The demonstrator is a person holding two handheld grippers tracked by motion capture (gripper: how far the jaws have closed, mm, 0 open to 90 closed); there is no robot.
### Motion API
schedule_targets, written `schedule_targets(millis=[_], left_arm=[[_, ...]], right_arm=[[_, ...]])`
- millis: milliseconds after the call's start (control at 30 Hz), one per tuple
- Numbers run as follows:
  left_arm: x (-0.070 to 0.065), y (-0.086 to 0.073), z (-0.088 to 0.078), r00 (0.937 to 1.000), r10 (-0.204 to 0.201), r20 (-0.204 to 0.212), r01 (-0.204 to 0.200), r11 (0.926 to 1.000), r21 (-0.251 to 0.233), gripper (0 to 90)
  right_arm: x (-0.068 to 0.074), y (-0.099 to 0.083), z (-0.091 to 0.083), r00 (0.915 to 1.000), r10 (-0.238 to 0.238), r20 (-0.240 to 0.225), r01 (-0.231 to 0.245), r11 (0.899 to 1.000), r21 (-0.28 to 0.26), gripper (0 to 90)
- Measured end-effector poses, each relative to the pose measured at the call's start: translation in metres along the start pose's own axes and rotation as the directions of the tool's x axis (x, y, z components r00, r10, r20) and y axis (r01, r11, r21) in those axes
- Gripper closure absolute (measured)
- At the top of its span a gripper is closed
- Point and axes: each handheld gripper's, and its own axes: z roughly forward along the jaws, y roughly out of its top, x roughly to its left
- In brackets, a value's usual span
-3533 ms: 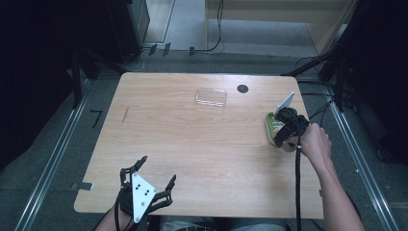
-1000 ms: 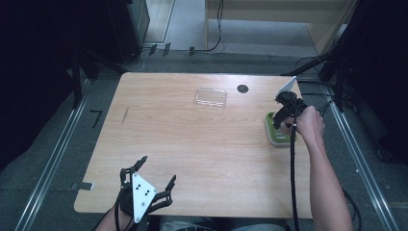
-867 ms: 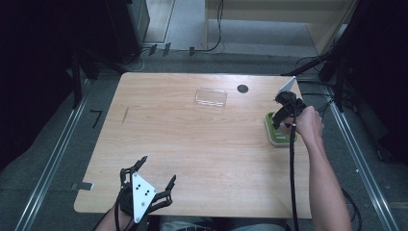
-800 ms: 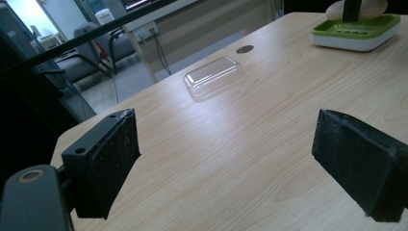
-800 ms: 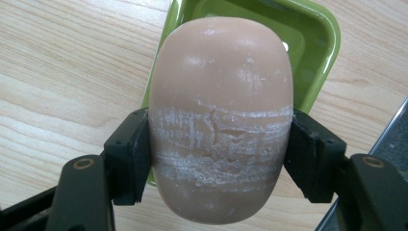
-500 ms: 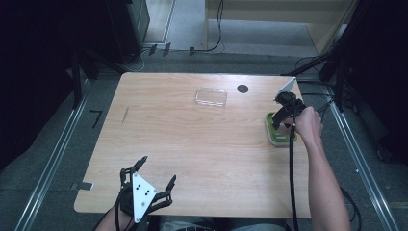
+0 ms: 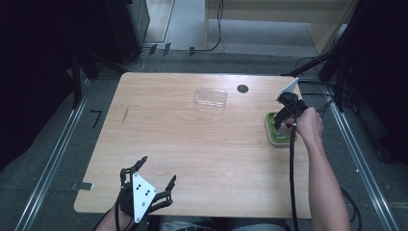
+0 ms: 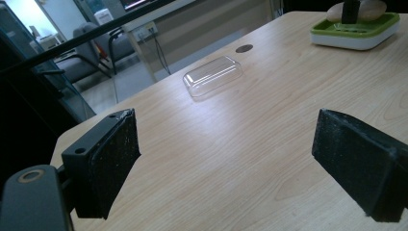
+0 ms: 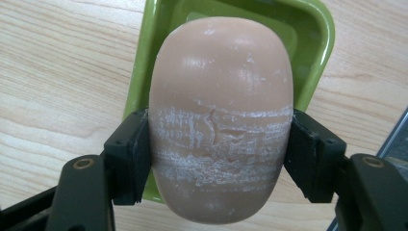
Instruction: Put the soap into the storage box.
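Our right gripper point(image 9: 219, 159) is clenched on the soap bar point(image 9: 221, 115), which is over the green soap dish point(image 9: 315, 43). We judge the step is lifting the soap or setting it down, so we keep the squeeze even and move straight up or down from the dish, because soap slips easily. Our left gripper point(image 8: 240, 159) stands released, far from the dish.

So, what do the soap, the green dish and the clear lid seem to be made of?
Soap: a waxy, matte beige bar, with white scuffed streaks across its middle. Dish: probably glossy moulded plastic, green inside with a white base in the left gripper view. Lid: thin transparent plastic, judging by its glare and see-through walls.
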Motion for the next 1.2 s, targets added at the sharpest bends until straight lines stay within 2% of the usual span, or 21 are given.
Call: schedule_targets(millis=[233,700,1200], left_arm=[[0.0,0.0,0.0,1.0,0.0,0.0,0.0,1.0,-0.002,9.9],[0.0,0.0,0.0,1.0,0.002,0.0,-0.002,1.0,-0.003,9.9],[0.0,0.0,-0.001,1.0,0.005,-0.001,-0.005,1.0,-0.004,9.9]], right_arm=[[-0.003,0.001,0.011,0.9995,0.032,-0.01,-0.031,0.999,0.023,33.5],[0.0,0.003,0.016,0.9978,0.065,-0.006,-0.065,0.997,0.03,33.4],[0.0,0.004,0.019,0.9977,0.067,0.001,-0.067,0.997,0.03,33.3]])
